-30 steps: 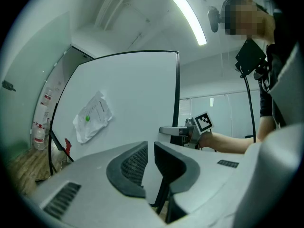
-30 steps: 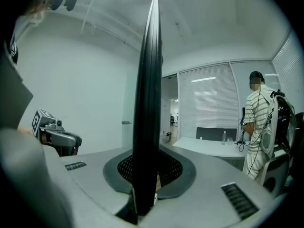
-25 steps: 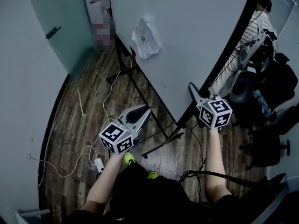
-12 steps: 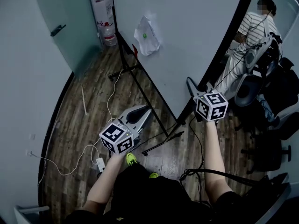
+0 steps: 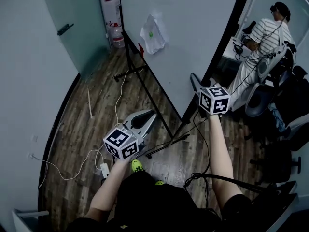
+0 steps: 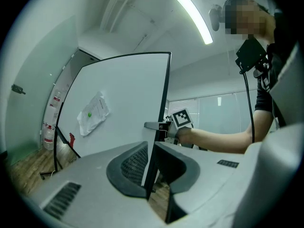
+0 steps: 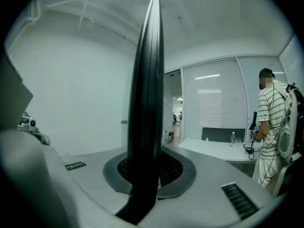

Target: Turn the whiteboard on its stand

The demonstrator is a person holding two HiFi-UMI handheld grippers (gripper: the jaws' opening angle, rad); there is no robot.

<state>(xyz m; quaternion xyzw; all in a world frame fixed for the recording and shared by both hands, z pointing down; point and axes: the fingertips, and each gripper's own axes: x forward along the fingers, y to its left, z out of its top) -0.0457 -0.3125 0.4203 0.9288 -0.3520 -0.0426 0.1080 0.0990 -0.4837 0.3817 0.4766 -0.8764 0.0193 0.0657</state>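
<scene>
Whiteboard (image 5: pixel 193 33): upright on its stand (image 5: pixel 145 88), its black right edge swung further from the person than a second ago; more of the room opens beyond it. Judged: turn under way, not finished.
Right gripper (image 5: pixel 199 92): clamped on that right edge, low down, and carried along with it.
Left gripper (image 5: pixel 147 117): unmoved, jaws drawn together on nothing, near the stand's pole.
</scene>
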